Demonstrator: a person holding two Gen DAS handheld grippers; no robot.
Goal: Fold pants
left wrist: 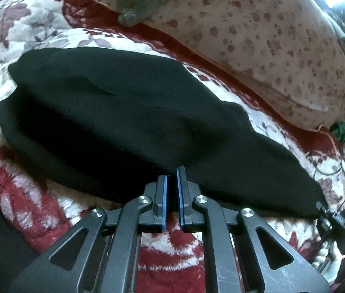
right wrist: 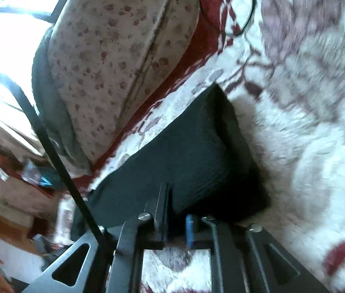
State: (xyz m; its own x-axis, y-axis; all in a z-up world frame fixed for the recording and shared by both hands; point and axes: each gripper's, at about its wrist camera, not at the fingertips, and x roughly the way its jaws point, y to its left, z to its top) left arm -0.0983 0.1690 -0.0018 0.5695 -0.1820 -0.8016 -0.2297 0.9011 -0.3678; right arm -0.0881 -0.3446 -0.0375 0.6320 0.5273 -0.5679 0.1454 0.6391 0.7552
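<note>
Left wrist view shows a plush red-and-white floral blanket spread over a bed, with a spotted cream pillow along its far edge and a grey cloth lying on the pillow. Black pants lie flat across the blanket's middle. Left gripper reaches forward, clenched on the pants' near edge. Right gripper sits at the pants' right end; in its own blurred view its fingers sit at the fabric's corner, though I cannot tell whether they grip it. A window glows beyond the pillow, and a thin black cable crosses the blanket.
</note>
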